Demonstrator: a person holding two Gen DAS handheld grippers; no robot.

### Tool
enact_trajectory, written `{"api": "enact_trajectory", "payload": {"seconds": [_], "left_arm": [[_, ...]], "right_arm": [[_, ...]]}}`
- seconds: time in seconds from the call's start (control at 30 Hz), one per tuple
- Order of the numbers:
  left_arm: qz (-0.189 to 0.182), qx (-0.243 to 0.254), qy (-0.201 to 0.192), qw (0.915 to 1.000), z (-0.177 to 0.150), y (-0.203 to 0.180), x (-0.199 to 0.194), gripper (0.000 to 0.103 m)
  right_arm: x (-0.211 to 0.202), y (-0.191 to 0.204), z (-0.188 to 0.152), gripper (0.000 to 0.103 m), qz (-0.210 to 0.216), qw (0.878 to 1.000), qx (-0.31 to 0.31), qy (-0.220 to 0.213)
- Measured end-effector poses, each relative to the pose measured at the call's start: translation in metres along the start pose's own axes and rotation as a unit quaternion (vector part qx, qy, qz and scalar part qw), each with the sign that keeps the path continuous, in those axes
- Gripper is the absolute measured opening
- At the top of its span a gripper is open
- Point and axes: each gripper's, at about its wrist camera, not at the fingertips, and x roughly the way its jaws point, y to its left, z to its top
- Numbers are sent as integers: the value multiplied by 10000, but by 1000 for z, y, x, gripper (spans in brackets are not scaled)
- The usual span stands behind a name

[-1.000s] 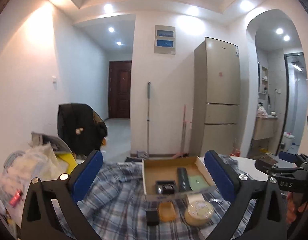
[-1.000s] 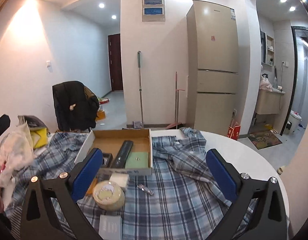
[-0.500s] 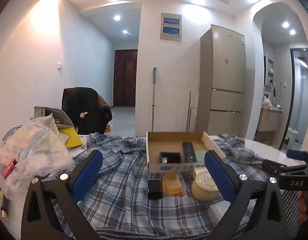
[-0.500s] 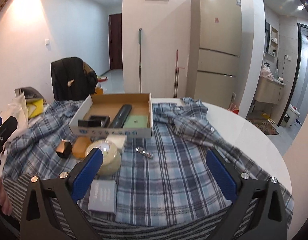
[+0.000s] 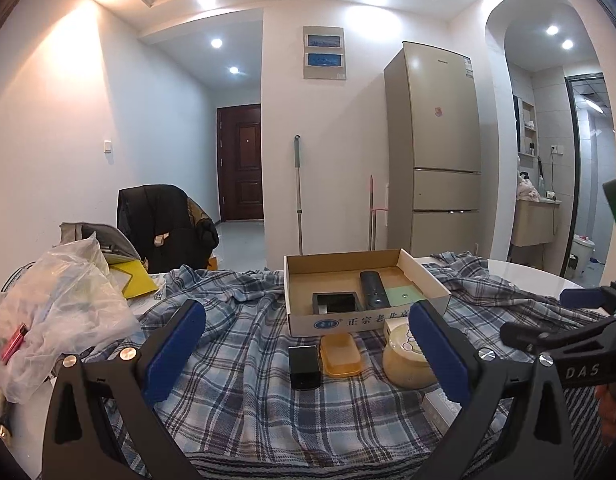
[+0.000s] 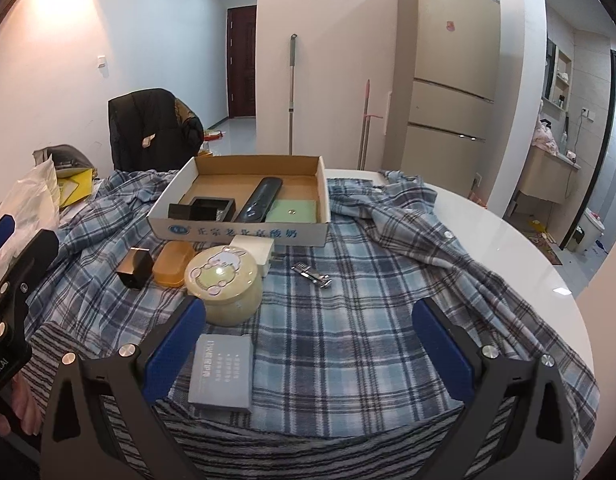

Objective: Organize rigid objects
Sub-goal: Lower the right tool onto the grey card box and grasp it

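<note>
Both grippers, left [image 5: 305, 354] & right [image 6: 308, 344], hover w/ fingers apart, holding nothing. Cardboard box [image 6: 243, 233] on plaid cloth [image 6: 368, 320] holds remote [image 6: 257, 200]; round tin [image 6: 223, 284], orange case [image 6: 173, 263], grey box [image 6: 221, 370] lie just in front.

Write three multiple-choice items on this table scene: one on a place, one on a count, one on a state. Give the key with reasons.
1. Where does the remote lie?
A. in the cardboard box
B. on the white tabletop
C. under the plaid shirt

2. How many things lie inside the box?
A. one
B. three
C. six

3. How do the right tongs stand?
A. shut on the round tin
B. shut on the grey booklet
C. open, holding nothing

Key: 1 A, the remote rests on the box floor between the black tray and the green card. 2 B, only tray, remote and card show inside. 3 C, the blue pads stand wide apart, with the round tin and grey booklet untouched.
</note>
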Motion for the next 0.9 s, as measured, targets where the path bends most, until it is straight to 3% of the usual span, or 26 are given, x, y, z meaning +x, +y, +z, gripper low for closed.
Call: {"api": "enact_trajectory", "payload": {"seconds": [0.37, 0.63, 0.9], "left_arm": [[-17, -108, 41, 9999, 2, 5, 0, 103], [-32, -154, 154, 9998, 2, 7, 5, 103], [-115, -554, 366, 9977, -2, 21, 14, 103]], "right_arm": [[28, 15, -5, 103, 317, 9984, 26, 466], [47, 25, -15, 75, 697, 9920, -11, 1049], [59, 47, -25, 70, 829, 9850, -380, 1463]]}}
